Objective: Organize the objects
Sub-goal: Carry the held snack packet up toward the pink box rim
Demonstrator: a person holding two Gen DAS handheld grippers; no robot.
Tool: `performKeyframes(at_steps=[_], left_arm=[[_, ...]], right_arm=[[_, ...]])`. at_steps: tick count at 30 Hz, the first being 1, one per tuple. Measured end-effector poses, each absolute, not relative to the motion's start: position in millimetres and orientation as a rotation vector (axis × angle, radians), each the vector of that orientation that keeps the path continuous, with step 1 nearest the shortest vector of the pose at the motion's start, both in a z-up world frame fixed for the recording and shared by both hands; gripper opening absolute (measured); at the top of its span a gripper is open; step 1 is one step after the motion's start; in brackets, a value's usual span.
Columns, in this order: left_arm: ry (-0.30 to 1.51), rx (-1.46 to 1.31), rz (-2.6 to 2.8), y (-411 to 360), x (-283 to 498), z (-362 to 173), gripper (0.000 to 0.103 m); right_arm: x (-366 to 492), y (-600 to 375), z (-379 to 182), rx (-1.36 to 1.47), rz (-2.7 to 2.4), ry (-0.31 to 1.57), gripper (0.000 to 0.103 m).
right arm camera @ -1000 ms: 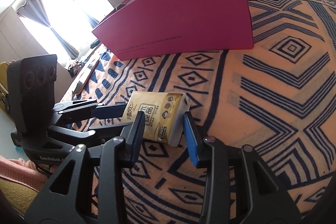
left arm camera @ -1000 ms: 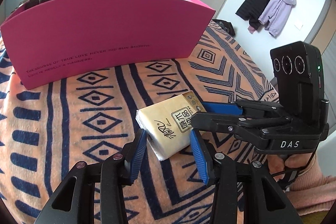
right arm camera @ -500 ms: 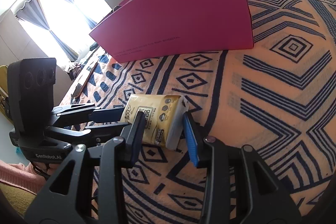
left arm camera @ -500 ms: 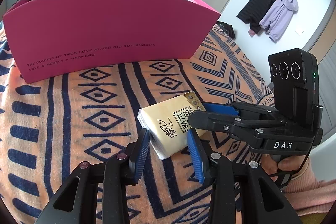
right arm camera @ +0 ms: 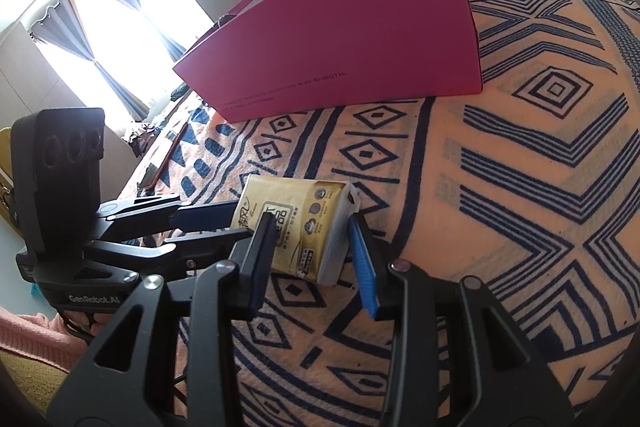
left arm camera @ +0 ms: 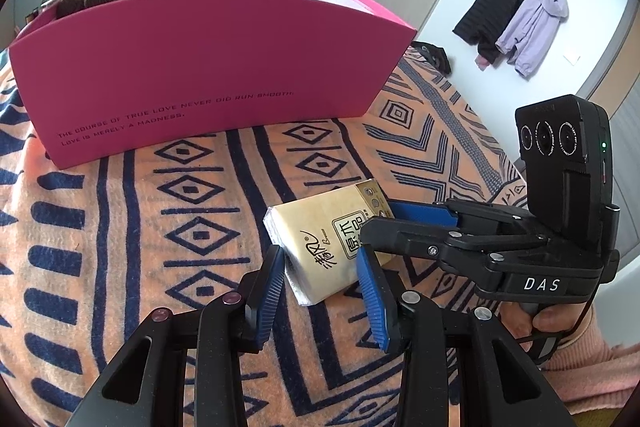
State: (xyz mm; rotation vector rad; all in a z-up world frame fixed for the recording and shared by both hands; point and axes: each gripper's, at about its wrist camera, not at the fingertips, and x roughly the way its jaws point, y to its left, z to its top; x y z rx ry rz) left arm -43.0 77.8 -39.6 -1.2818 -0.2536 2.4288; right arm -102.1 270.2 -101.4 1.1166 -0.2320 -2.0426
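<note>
Yellow-gold plastic-wrapped tissue pack point(left arm camera: 332, 239), printed label on top, white paper showing at the ends; sits on the orange-and-navy blanket point(left arm camera: 120, 227), near the pink box point(left arm camera: 208, 75) but apart from it. Likely light, soft, squashy, slick wrap; best pinched across its short sides. Left gripper point(left arm camera: 322, 281) clenched on one end, right gripper point(right arm camera: 310, 247) grasping the other end

Left gripper point(left arm camera: 322, 277): black frame, ribbed blue pads, silver screws; right gripper point(right arm camera: 310, 247) marked "DAS"; pink knit sleeve point(left arm camera: 592, 367).
</note>
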Motion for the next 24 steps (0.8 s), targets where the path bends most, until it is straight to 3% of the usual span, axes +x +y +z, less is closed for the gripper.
performKeyframes(at_steps=[24], left_arm=[[-0.211, -1.185, 2.475, 80.3, -41.7, -8.2, 0.038]], right_arm=[[-101.3, 269.8, -74.5, 1.014, -2.086, -0.217, 0.04]])
